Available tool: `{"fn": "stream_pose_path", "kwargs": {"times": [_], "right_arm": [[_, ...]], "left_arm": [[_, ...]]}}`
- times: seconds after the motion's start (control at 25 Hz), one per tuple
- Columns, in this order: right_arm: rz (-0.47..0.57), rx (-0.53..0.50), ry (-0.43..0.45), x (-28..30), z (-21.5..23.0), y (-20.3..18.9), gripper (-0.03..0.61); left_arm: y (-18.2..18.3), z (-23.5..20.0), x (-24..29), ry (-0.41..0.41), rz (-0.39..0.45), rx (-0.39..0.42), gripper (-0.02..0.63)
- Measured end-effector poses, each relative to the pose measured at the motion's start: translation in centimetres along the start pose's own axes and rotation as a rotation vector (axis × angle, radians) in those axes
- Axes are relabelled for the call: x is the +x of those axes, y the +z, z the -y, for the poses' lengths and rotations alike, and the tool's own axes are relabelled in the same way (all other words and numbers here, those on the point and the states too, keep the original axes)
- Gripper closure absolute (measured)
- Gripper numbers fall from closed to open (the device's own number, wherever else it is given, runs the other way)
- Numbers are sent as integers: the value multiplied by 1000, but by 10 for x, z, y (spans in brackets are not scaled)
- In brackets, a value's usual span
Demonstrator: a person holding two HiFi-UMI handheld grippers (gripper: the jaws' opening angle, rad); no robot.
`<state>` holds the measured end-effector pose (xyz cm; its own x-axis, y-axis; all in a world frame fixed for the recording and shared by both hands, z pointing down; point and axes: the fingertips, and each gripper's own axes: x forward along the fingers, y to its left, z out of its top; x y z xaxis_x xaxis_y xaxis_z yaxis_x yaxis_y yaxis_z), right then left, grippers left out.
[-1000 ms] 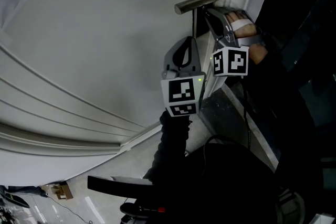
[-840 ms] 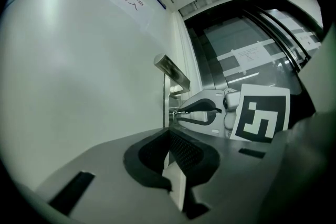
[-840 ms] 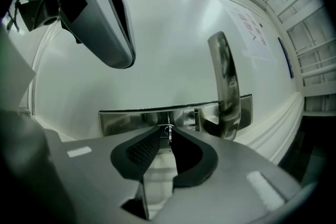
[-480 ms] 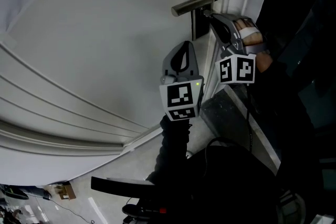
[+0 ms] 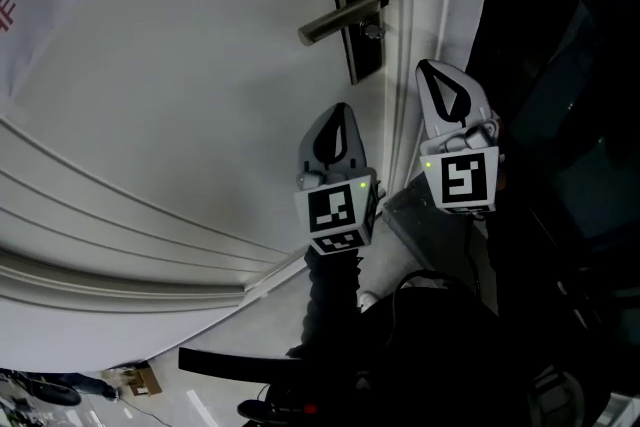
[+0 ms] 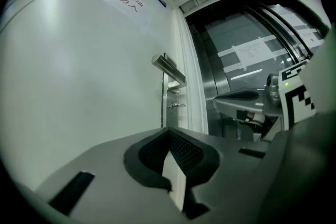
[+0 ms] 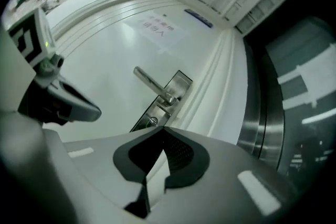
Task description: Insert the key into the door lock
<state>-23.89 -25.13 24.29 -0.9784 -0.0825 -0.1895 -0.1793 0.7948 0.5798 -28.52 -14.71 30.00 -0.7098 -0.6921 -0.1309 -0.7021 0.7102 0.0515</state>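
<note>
Door lock [image 5: 362, 50]: held one key [image 6: 176, 106], seated below the single lever handle [image 5: 340, 13].
Left gripper [image 5: 338, 115]: jaws pressed together, empty.
Right gripper [image 5: 440, 75]: jaws pressed together, empty, apart from the key.

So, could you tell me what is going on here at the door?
A person holds a gripper in each hand in front of a white door. A key appears to sit in the lock under the handle. The left gripper and right gripper both hang short of it, fingers shut and empty.
</note>
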Motion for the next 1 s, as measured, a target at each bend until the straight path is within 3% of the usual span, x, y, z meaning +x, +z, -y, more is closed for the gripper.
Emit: {"fn": "stream_pose_path", "kwargs": {"times": [0.16, 0.36, 1.0], "right_arm": [[39, 289, 1, -19, -3, 1, 577], [-4, 462, 28, -30, -15, -20, 577], [-69, 456, 39, -45, -19, -36, 578]], "left_arm": [[-8, 4, -7, 6, -20, 9, 612], [-21, 9, -13, 3, -52, 26, 612], [-22, 14, -23, 1, -50, 33, 612]]}}
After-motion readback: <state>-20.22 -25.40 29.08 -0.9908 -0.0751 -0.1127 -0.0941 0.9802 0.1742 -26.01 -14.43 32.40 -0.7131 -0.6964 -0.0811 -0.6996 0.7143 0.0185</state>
